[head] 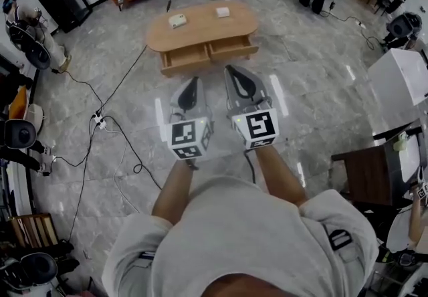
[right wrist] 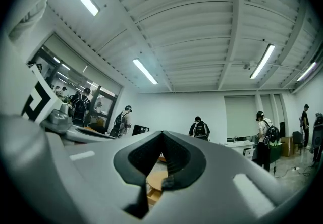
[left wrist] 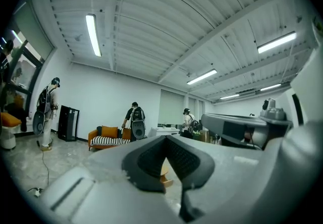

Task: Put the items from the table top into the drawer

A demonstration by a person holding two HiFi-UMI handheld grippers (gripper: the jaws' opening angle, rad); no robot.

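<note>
Fingers of left gripper and right gripper pressed together, empty; white boxes sit on the table well ahead, above open drawers; advise stepping nearer, spreading jaws before reaching

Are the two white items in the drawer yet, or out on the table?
Out. The left white item and right white item both lie on the table top.
</note>
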